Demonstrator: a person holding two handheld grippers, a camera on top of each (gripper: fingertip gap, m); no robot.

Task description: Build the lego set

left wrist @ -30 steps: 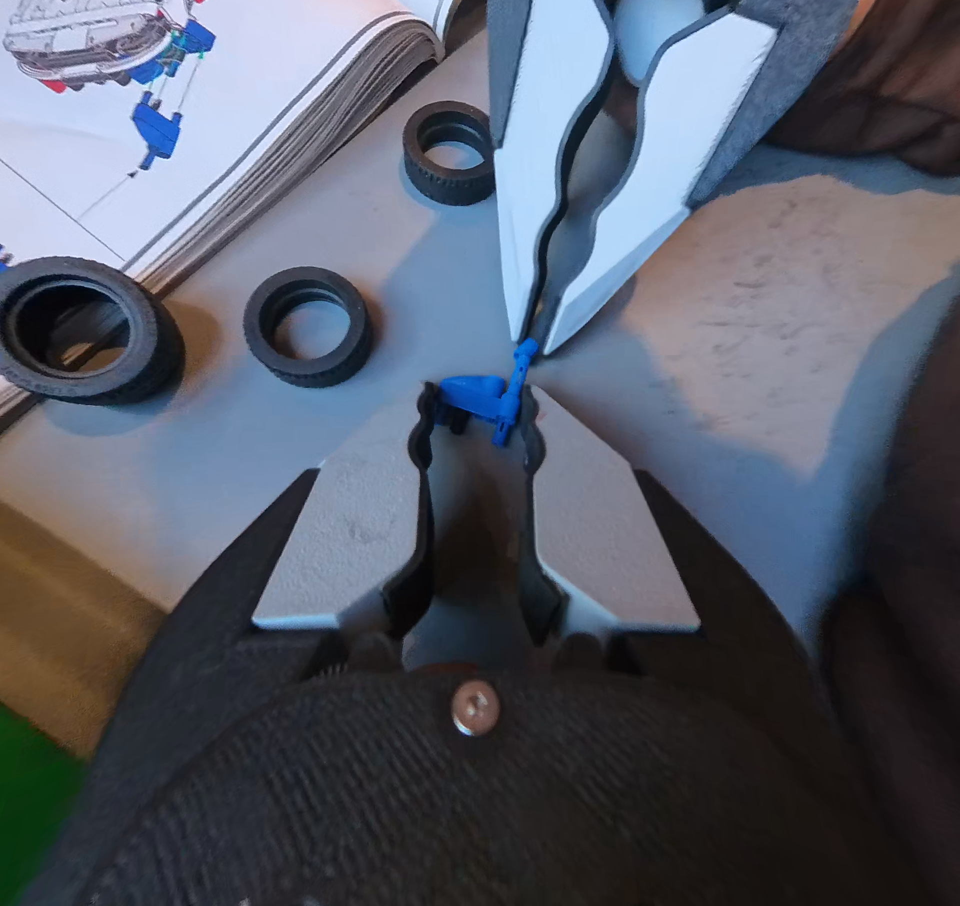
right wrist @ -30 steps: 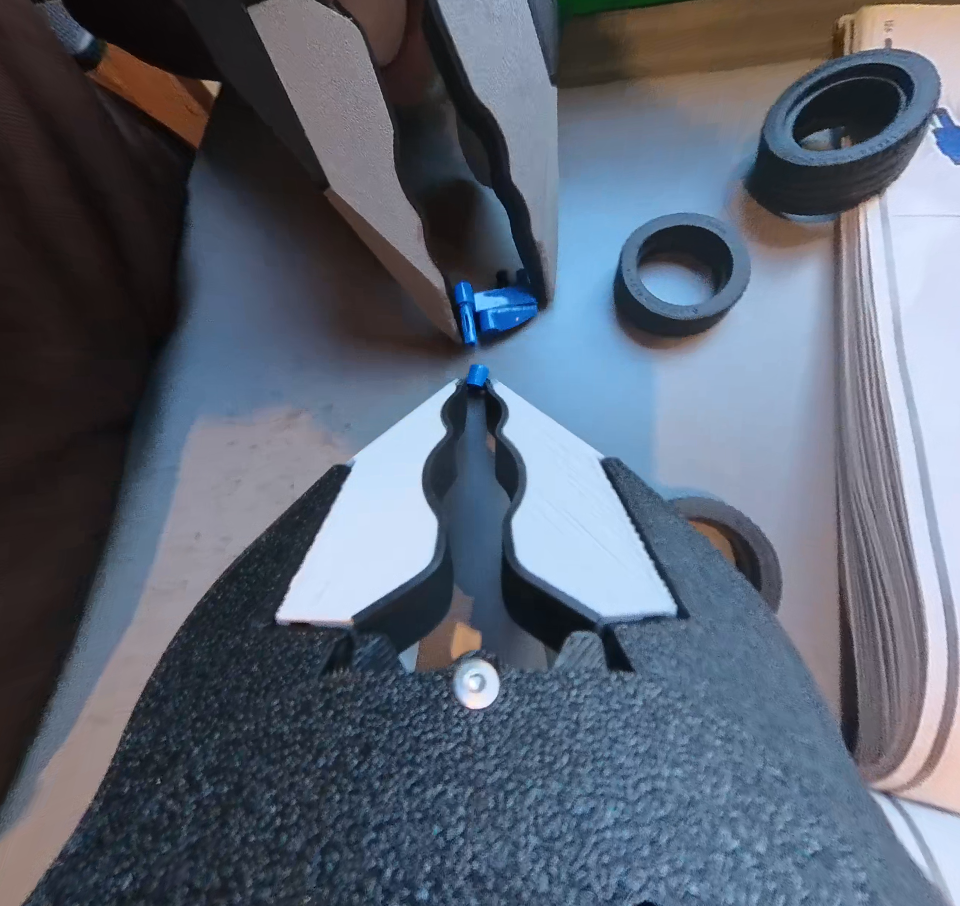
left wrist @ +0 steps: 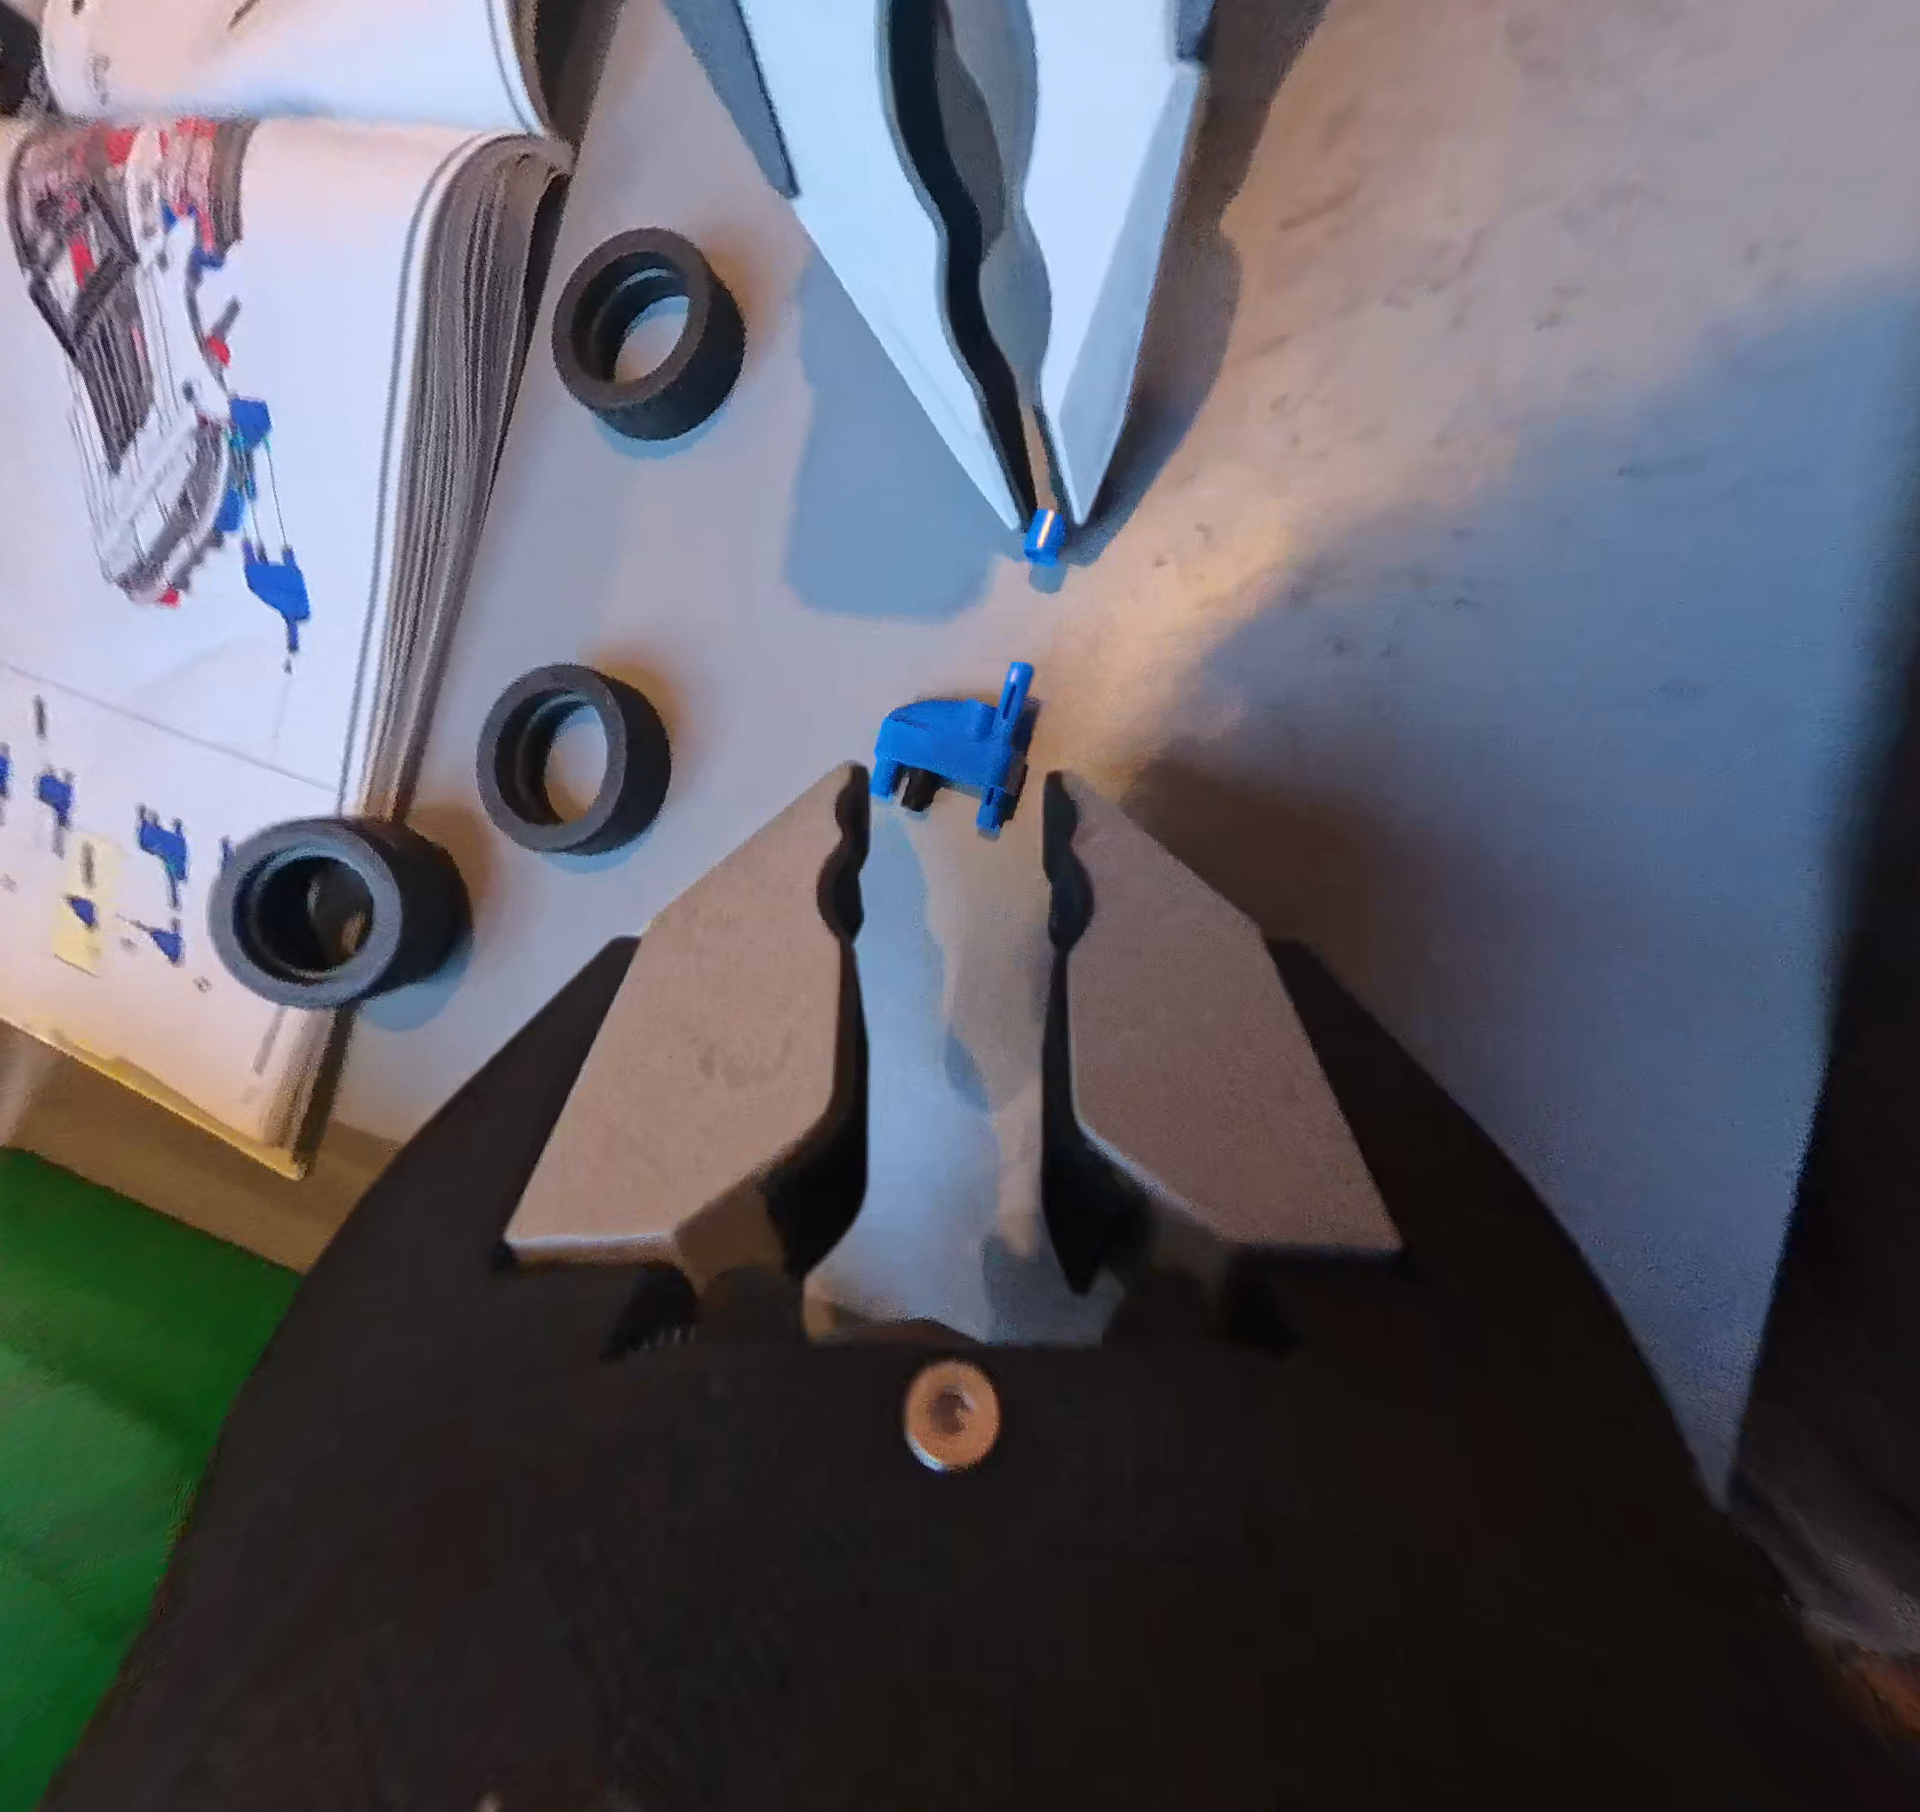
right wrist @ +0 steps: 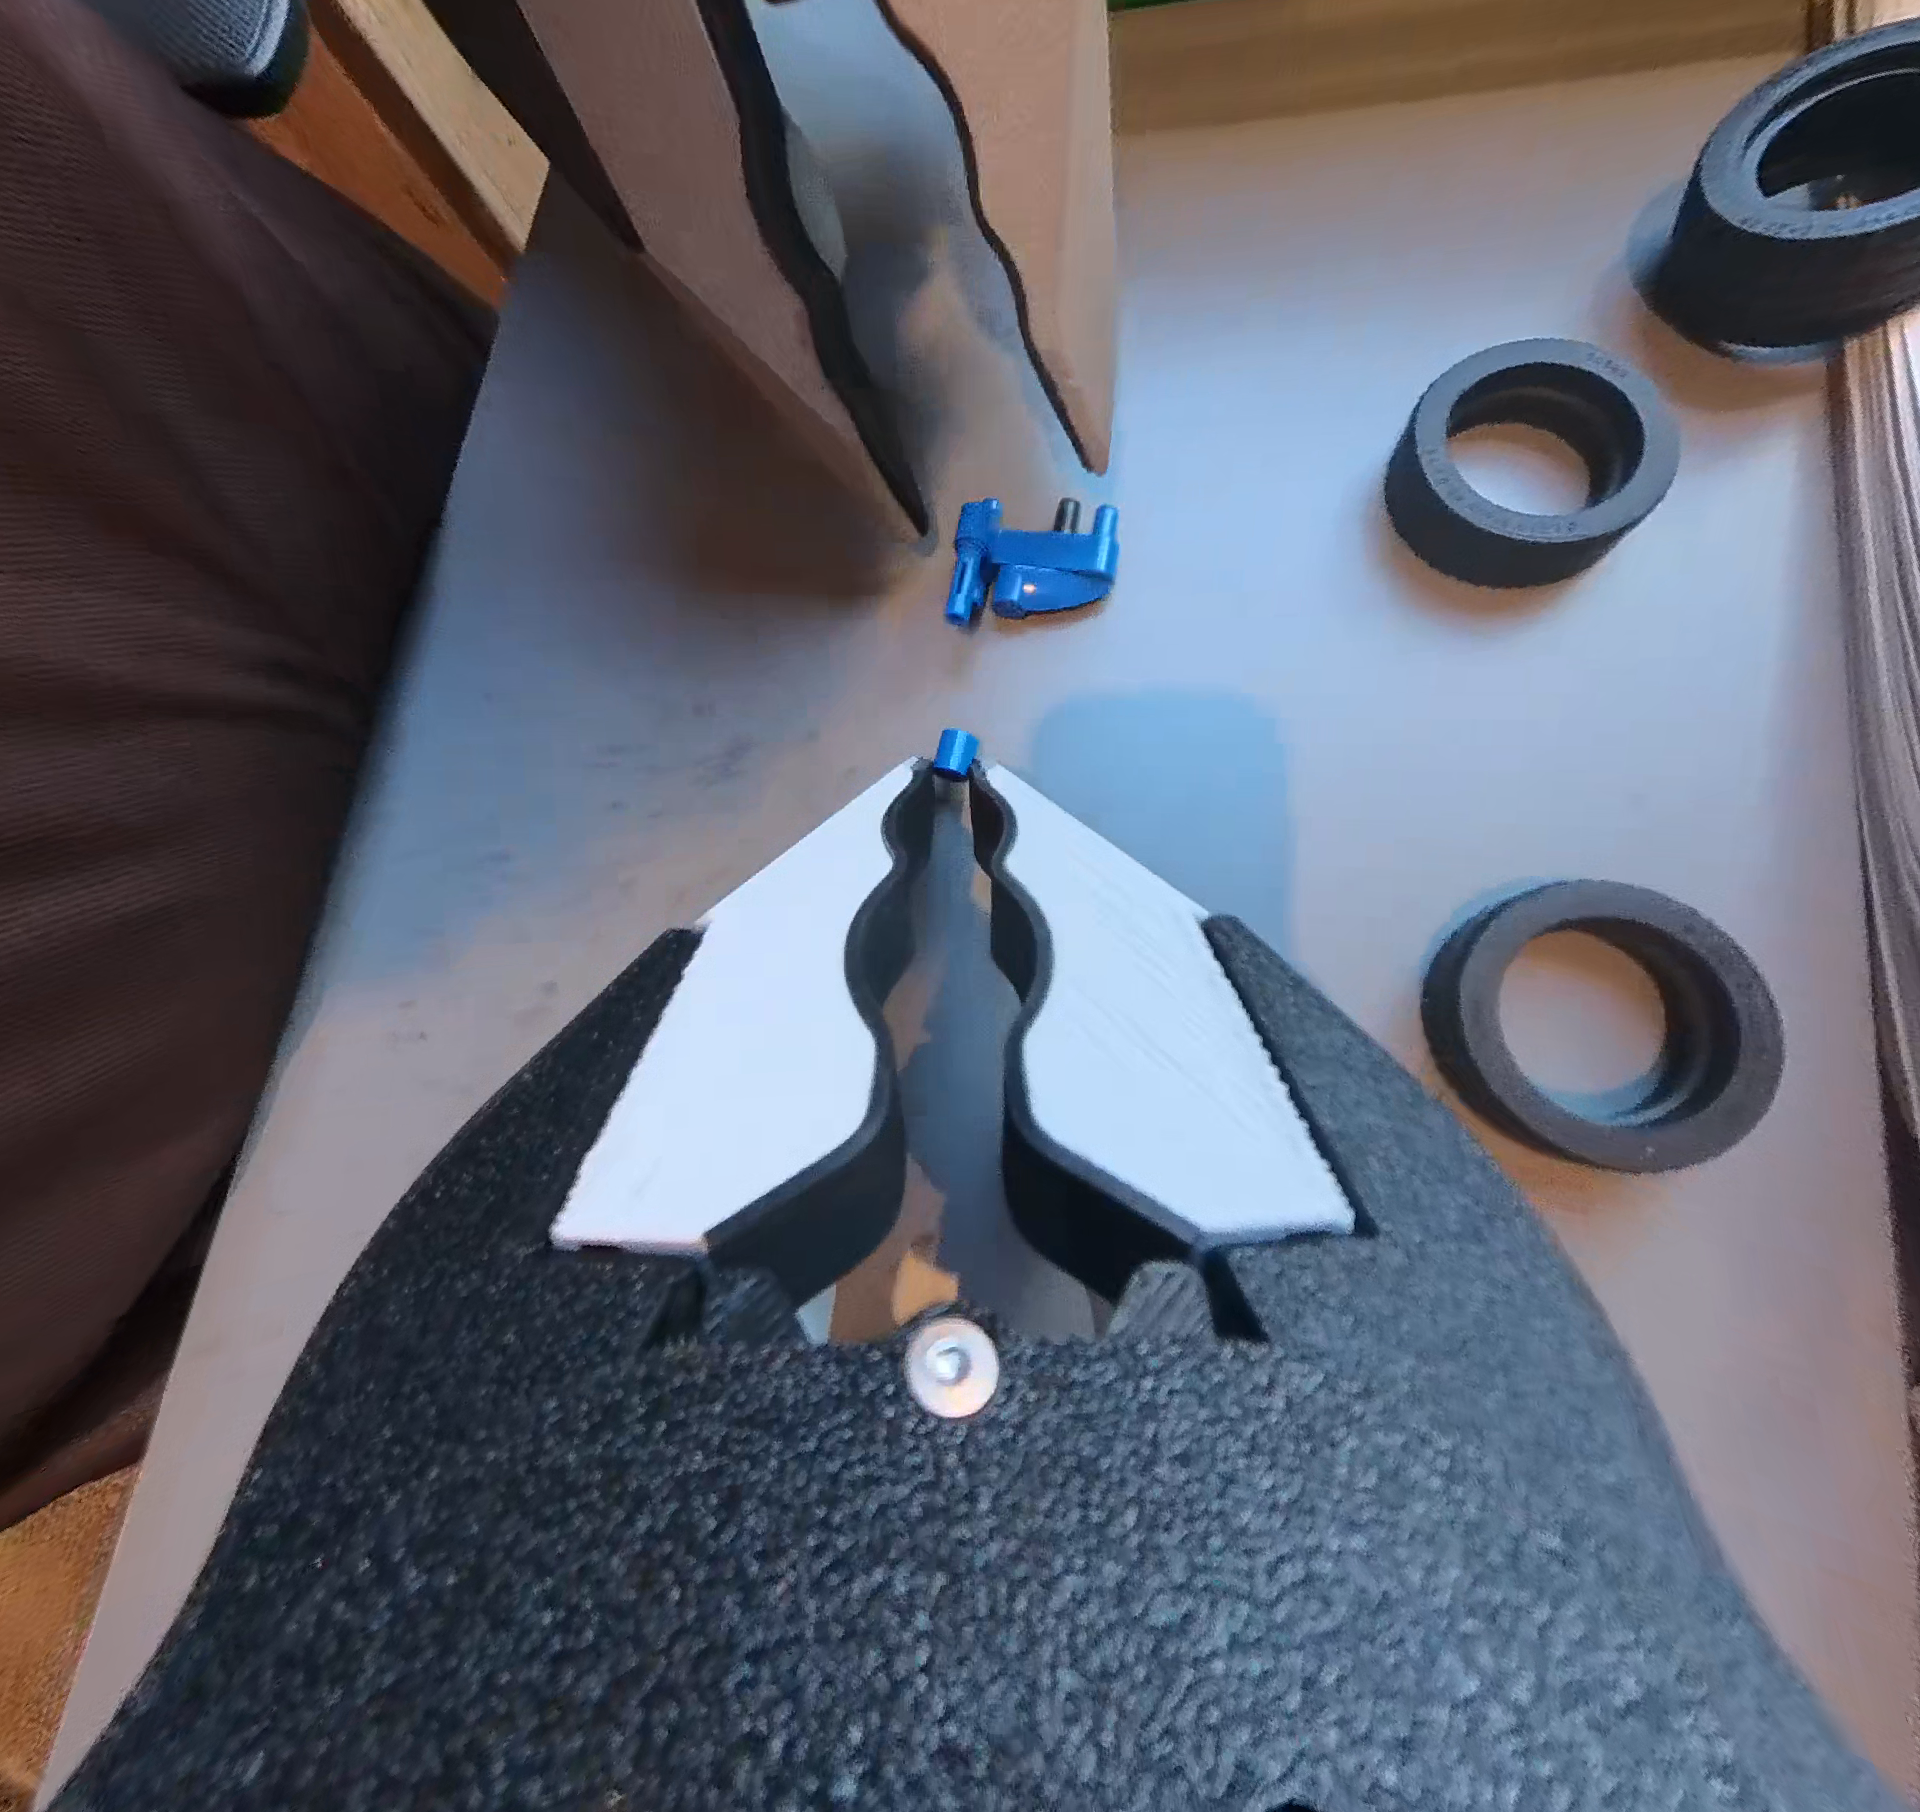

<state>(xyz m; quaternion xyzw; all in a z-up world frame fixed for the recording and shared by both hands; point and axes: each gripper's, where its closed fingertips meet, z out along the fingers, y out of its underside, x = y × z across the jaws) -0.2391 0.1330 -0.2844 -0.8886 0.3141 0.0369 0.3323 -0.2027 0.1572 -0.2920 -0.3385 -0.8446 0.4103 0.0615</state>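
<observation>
Right wrist view: blue lego sub-assembly point(right wrist: 1029, 567) lies loose on grey bench point(right wrist: 1247, 723), before spread left claw point(right wrist: 1013, 505); right claw point(right wrist: 951, 770) pinches small blue pin point(right wrist: 954, 752), unjoined. Three black tyres point(right wrist: 1527, 474) unfitted beside open instruction booklet point(left wrist: 156, 412); build judged early.

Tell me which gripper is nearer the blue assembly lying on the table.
Left. The left gripper sits open right at the blue assembly; the right gripper, shut on a small blue pin, is farther off.
</observation>
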